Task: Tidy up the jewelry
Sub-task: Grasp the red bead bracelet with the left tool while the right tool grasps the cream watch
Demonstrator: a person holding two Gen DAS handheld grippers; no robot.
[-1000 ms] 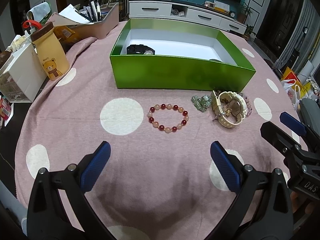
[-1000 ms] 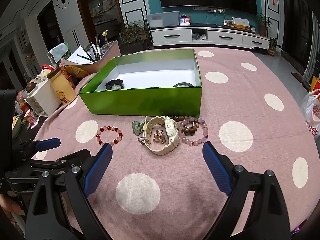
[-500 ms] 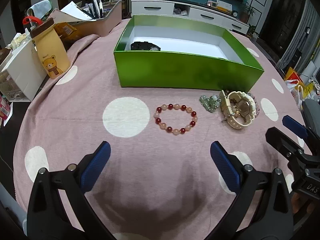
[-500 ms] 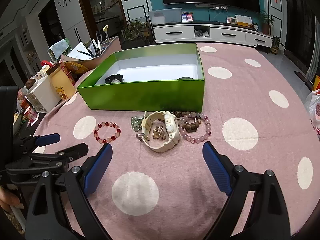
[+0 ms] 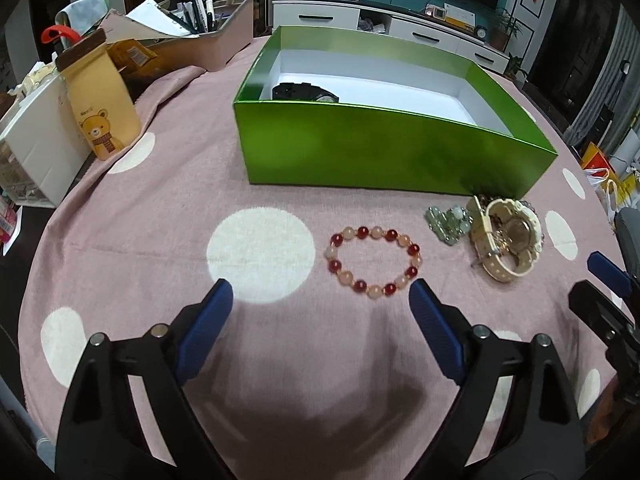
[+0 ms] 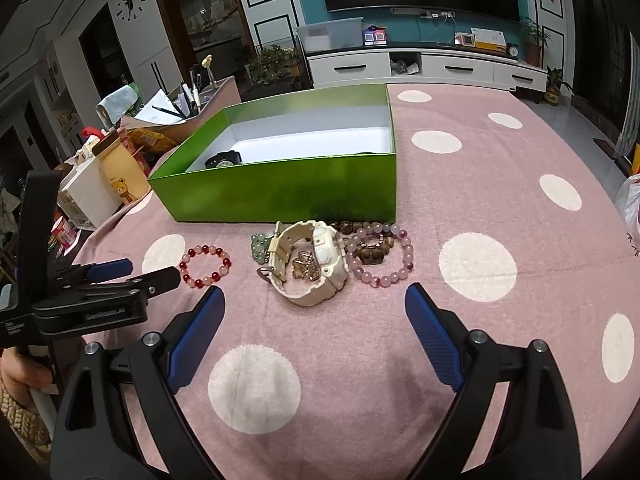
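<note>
My left gripper (image 5: 320,304) hangs low over the table (image 5: 160,216), fingers apart and empty, lined up on the red bracelet (image 5: 374,258) just ahead. My right gripper (image 6: 314,310), fingers also apart, faces the watch (image 6: 310,266) and purple bracelet (image 6: 380,256). Beyond, the box (image 5: 384,156) stands open-topped by the far edge, with open cloth all round.
</note>
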